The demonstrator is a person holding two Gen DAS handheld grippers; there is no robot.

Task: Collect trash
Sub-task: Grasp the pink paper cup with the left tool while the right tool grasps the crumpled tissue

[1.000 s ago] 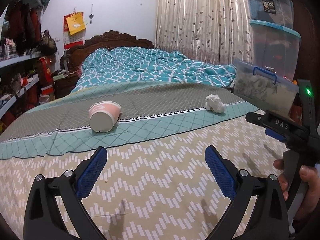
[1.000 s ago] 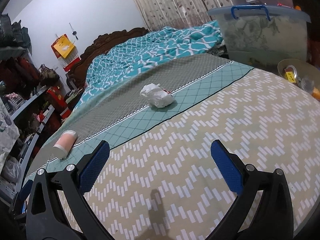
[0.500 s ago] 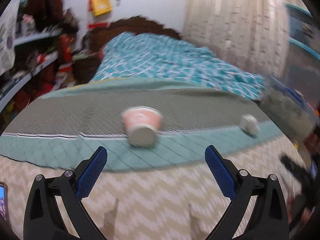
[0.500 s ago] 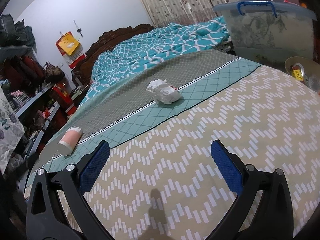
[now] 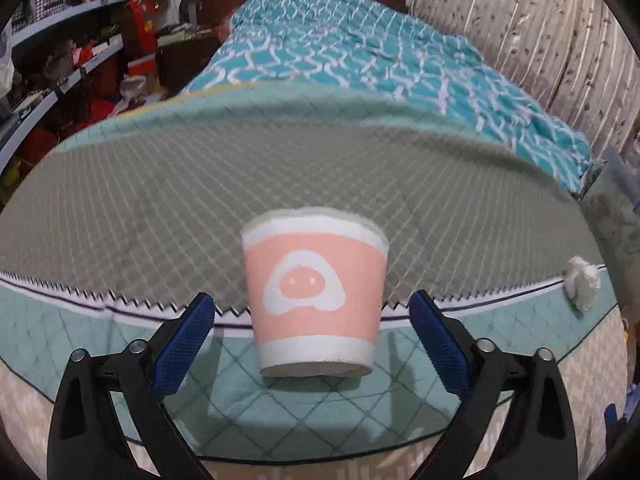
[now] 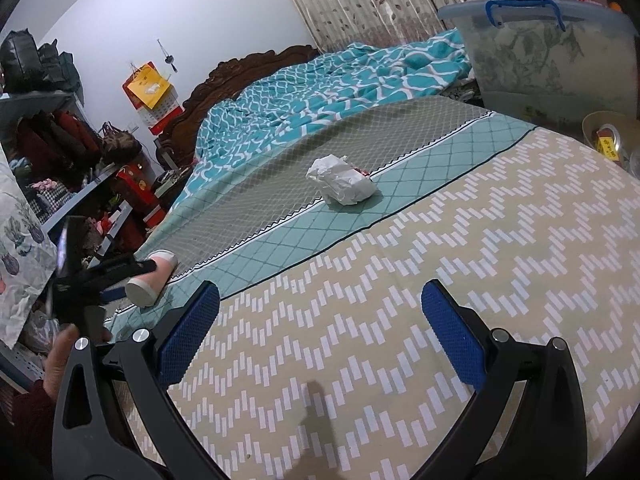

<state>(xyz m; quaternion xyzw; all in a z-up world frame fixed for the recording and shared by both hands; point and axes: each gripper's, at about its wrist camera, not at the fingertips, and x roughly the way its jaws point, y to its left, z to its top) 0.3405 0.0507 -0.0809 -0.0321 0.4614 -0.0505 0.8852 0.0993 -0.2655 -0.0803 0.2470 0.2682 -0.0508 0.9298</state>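
A pink and white paper cup [image 5: 316,280] lies on its side on the bed's sheet, bottom end toward me. My left gripper [image 5: 311,300] straddles it and its jaws are closing, with a gap left between each blue pad and the cup. In the right wrist view the same cup [image 6: 154,276] shows at far left with the left gripper's black finger across it. A crumpled white paper wad [image 6: 342,184] rests mid-bed, also visible at the right edge as the wad [image 5: 582,282]. My right gripper [image 6: 320,292] hangs open above the zigzag sheet, nothing between its fingers.
A teal patterned quilt [image 5: 360,52] is bunched toward the carved headboard. Cluttered shelves [image 5: 60,60] run along the left. A lidded plastic storage box [image 6: 552,48] and a bowl of small items [image 6: 612,136] stand at the right bedside. A hand [image 6: 60,356] holds the left gripper.
My left gripper swung left and forward up to the cup, which now sits between its jaws, and the jaws have narrowed a little. The right gripper has stayed put.
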